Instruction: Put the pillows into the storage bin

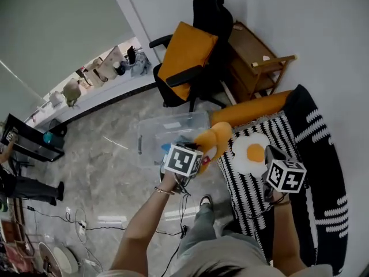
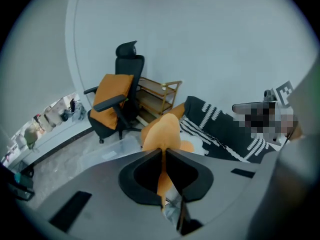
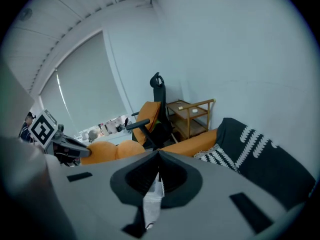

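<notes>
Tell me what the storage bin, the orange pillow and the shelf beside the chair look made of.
Storage bin: clear, glossy plastic; the floor shows through its walls. Orange pillow: soft matte fabric, probably plush, stuffed; rounded, bulging lobes. Shelf: apparently wood, warm brown, slim rails and legs.

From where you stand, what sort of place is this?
Most likely a home living room, or a room set up like one: a sofa under a black-and-white throw, a black office chair with an orange cushion, a small wooden shelf, and a clear storage bin on the marble floor.
</notes>
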Demonstrator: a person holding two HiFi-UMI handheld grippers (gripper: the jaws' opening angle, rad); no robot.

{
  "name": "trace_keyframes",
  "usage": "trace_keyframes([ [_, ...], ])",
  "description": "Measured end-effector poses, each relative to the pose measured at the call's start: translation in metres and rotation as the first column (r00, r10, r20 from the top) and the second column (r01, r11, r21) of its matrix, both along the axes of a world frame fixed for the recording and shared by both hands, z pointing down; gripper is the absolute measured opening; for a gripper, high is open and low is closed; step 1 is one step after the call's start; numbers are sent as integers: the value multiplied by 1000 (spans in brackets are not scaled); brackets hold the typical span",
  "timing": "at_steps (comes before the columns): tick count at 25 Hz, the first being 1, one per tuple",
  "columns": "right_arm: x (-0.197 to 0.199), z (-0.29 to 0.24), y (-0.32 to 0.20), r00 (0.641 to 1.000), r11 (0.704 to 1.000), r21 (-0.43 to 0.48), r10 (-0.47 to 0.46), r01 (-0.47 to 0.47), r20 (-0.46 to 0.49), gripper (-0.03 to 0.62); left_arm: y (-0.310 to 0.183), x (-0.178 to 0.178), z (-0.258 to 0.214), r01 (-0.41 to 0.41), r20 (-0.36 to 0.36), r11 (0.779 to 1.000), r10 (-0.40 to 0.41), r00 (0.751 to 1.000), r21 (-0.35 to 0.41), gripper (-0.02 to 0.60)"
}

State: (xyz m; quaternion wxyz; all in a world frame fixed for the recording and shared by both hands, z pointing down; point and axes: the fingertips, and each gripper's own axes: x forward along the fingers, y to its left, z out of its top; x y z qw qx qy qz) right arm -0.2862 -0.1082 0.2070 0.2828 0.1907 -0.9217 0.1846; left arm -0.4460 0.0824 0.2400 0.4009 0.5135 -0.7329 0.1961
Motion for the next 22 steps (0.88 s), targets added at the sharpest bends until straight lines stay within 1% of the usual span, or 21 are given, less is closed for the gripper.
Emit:
trace_keyframes([
  [3,-46,20,20,999,1000,-11,-29,29,-24,2,39,-43,19,86,-14,996,-87,996,-12,25],
  [6,-94,43,36,997,998,-35,-54,52,-47,2,70,-82,41,163,-33,987,-163,986,-18,25],
  [9,-137,66,54,997,996,-68,-55,51,-58,2,93,-118,66,221,-60,975,-222,973,-30,25],
  [11,-158,83,62,996,995,-85,-49,43,-70,2,105,-141,88,255,-69,966,-258,964,-49,25],
  [15,-180,120,63,994,994,-113,-18,6,-111,2,107,-179,129,296,-95,954,-300,949,-58,25],
  [18,-184,143,59,989,992,-123,5,-24,-149,2,101,-200,155,322,-122,945,-326,937,-55,25],
  [22,-183,177,51,982,988,-138,38,-64,-182,2,81,-225,186,348,-145,937,-349,926,-29,25],
])
